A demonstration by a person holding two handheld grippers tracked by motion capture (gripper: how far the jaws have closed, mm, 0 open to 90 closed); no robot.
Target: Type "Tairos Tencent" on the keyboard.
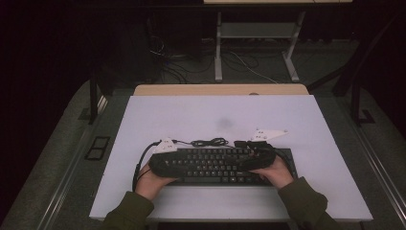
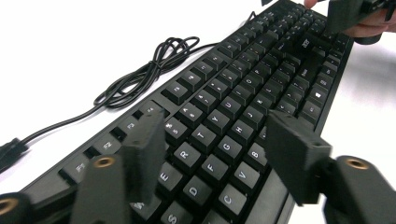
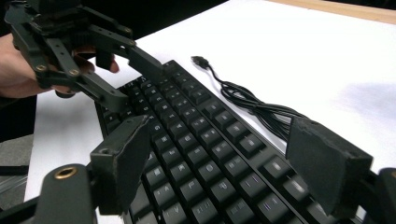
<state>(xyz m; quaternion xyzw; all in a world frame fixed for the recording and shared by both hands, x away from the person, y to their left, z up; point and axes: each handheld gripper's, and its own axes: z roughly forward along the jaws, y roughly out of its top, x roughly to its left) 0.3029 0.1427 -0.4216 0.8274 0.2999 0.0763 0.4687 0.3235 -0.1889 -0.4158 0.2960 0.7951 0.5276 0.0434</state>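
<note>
While both grippers gape over the keyboard (image 1: 225, 165), white table (image 1: 215, 115) fronts dark room.

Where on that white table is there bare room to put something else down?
The table is bare across its far half, beyond the cable, and along both sides of the keyboard. A narrow strip runs along the near edge. It is crowded at the keyboard, where both hands work.

Black keyboard (image 1: 215, 165) on white table (image 1: 191, 115); 2 tongs at its ends.
</note>
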